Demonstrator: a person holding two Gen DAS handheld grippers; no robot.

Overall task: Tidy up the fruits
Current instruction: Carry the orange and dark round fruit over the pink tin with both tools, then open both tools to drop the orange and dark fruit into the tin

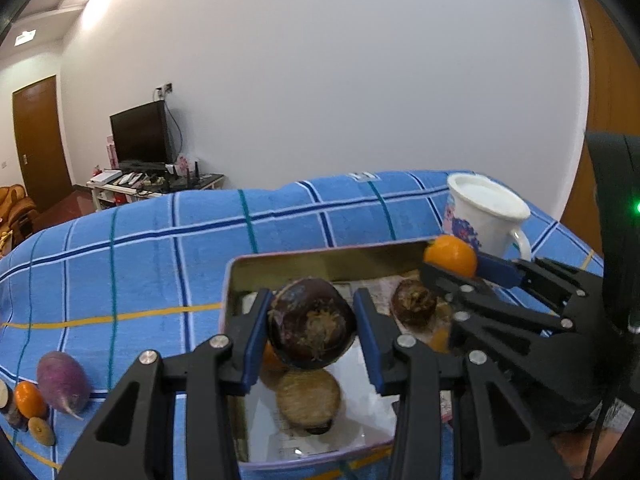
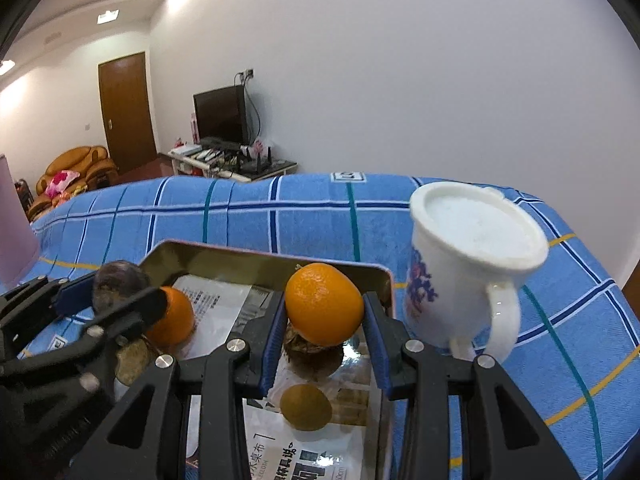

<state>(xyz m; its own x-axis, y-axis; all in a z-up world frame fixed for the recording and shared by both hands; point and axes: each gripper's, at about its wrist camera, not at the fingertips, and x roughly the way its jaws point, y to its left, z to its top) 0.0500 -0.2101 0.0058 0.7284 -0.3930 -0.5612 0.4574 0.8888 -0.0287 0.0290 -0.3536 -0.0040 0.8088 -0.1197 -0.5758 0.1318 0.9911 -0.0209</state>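
A blue plaid cloth (image 1: 140,264) is covering the work surface, with a white wall, a TV stand and a brown door behind.

Left wrist view: the left gripper (image 1: 312,320) is clamping a dark brown round fruit (image 1: 312,324) between its blue pads and holding it over the open metal tin (image 1: 240,276). Inside the tin a tan fruit (image 1: 308,398) and another brown fruit (image 1: 414,304) are already lying. The right gripper (image 1: 452,264) is reaching in from the right, gripping an orange (image 1: 450,256) near the tin's far corner. A white mug (image 1: 486,216) is standing just beyond the tin. Off to the left a purple radish (image 1: 62,384), a small orange (image 1: 29,399) and some small pieces are still sitting on the cloth.

Right wrist view: the right gripper (image 2: 324,312) is pinching the orange (image 2: 324,304) above the tin (image 2: 264,258). Below it a brown fruit (image 2: 312,354), a greenish-brown fruit (image 2: 306,406) and a second orange (image 2: 172,316) are resting on printed paper. The left gripper (image 2: 116,288) is coming in at left with its dark fruit (image 2: 120,284).

Judgement: roughly midway; two items are about to be dropped, and the pile on the left is still waiting.
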